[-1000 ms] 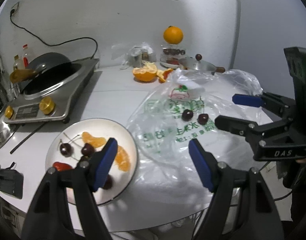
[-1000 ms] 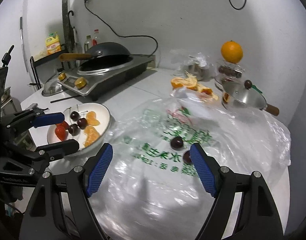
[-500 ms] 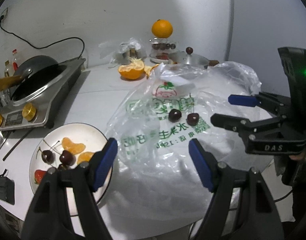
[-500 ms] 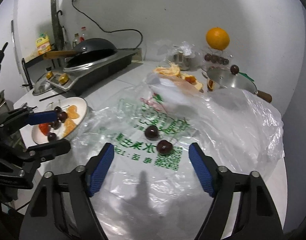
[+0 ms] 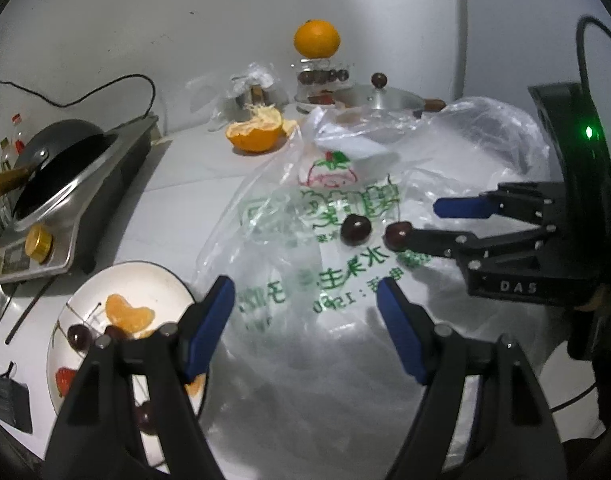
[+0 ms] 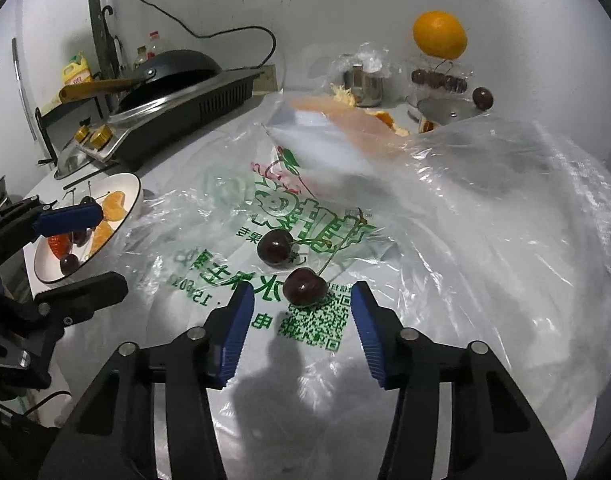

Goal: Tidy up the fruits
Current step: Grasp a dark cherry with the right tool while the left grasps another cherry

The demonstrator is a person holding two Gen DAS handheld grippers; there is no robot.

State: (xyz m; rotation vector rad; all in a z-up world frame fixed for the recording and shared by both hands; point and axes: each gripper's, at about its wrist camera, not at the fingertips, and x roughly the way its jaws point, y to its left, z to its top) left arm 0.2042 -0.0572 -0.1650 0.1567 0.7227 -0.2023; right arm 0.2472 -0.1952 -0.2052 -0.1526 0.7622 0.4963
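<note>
Right wrist view looked down on a clear plastic bag (image 6: 445, 208) with green print, spread flat across the white bench. Two dark cherries lay on it, stems attached. The nearer cherry (image 6: 304, 286) sat just ahead of the right gripper (image 6: 299, 316), in line with the gap between its blue pads; the jaws had just been closing but stood apart, touching nothing. The farther cherry (image 6: 275, 247) lay just beyond, near but apart from the first.

From the left wrist view, the left gripper (image 5: 305, 312) hung over the bag's near edge, jaws apart and empty. A white plate (image 5: 85, 292) by the bench's near left edge held orange segments (image 5: 128, 316), more cherries and a strawberry (image 5: 65, 378). A stove (image 5: 85, 200) with a black pan stood at the left edge, and a half-peeled orange (image 5: 255, 134) lay towards the back wall.
</note>
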